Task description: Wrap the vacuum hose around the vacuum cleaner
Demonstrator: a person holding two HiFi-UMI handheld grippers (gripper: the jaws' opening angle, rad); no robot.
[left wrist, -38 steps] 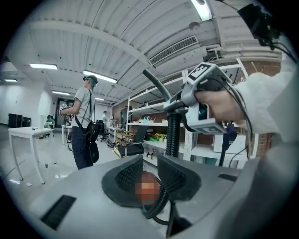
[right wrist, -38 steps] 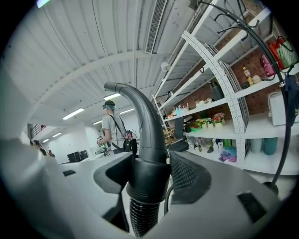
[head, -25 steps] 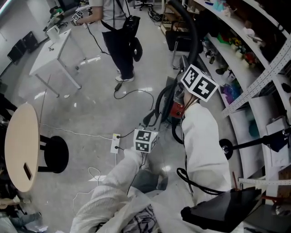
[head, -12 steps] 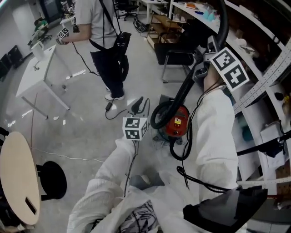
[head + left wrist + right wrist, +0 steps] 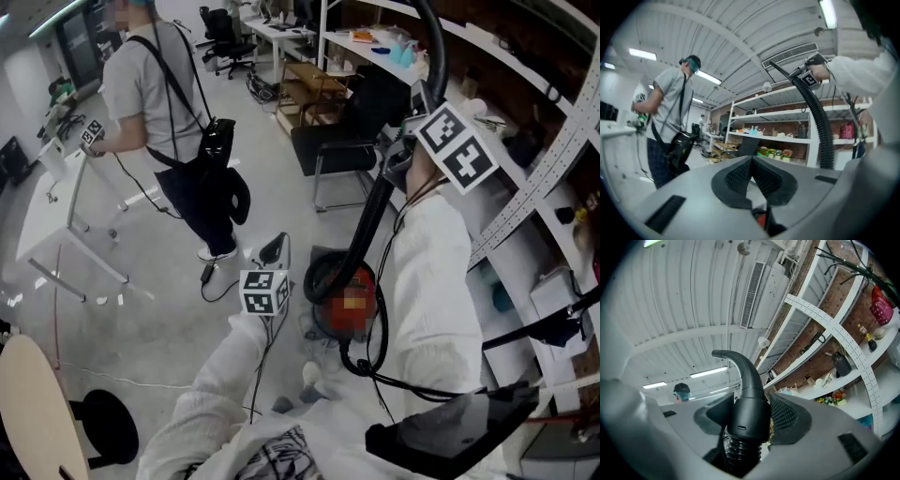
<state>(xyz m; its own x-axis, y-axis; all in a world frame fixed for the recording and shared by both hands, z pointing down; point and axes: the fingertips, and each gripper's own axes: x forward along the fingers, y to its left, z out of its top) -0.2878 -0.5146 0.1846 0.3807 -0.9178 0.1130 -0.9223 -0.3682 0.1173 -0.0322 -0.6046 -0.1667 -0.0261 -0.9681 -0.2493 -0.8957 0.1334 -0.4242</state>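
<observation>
Left gripper (image 5: pixel 278 247): jaws have just closed, pads meeting, nothing between them. Held out over the floor (image 5: pixel 159 309), just left of the vacuum cleaner and apart from it.

Right gripper (image 5: pixel 401 157): jaws clamped on the black cuff at the end of the vacuum hose (image 5: pixel 368 223). A curved black nozzle (image 5: pixel 740 366) sticks out beyond the jaws. Raised high beside the shelves (image 5: pixel 525 187).

Vacuum hose: black and ribbed. It runs from the right gripper down to the cleaner and curves in a loop at the cleaner's right side. It is not wound round the body.

Vacuum cleaner (image 5: pixel 326 317): red body with a black ring on top. It stands on the floor between the two white sleeves.

Surroundings: a second person (image 5: pixel 173 112) in a grey shirt stands at a white desk (image 5: pixel 37 225). A black chair (image 5: pixel 342 141) stands near the shelves.
</observation>
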